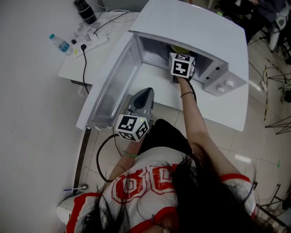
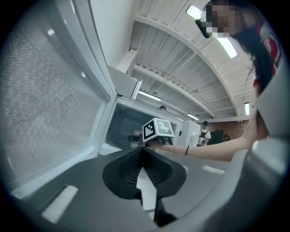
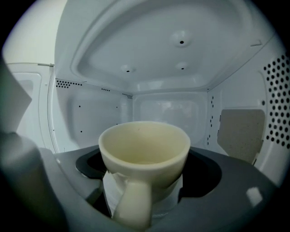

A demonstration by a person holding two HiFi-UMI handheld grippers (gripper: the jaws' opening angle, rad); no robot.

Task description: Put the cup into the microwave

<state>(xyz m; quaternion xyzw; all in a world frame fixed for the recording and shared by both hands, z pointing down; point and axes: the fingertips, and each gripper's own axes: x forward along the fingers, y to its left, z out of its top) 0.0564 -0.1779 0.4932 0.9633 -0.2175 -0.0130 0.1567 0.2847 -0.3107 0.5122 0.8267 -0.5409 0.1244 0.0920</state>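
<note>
A cream cup (image 3: 144, 152) with its handle towards the camera sits between the jaws of my right gripper (image 3: 144, 199), which is shut on it. The cup is inside the white cavity of the microwave (image 3: 181, 68), just above its floor. In the head view the right gripper (image 1: 179, 59) reaches into the open microwave (image 1: 191, 27), and only the cup's yellowish rim (image 1: 180, 49) shows. The microwave door (image 1: 111, 84) hangs open to the left. My left gripper (image 1: 142, 96) is in front of the door, shut and holding nothing; its jaws (image 2: 142, 158) point at the opening.
The microwave stands on a white table (image 1: 218, 109). At the table's far left lie a power strip (image 1: 93, 40), a water bottle (image 1: 59, 43), a black cylinder (image 1: 85, 11) and cables. Tripod legs (image 1: 275, 118) stand on the tiled floor to the right.
</note>
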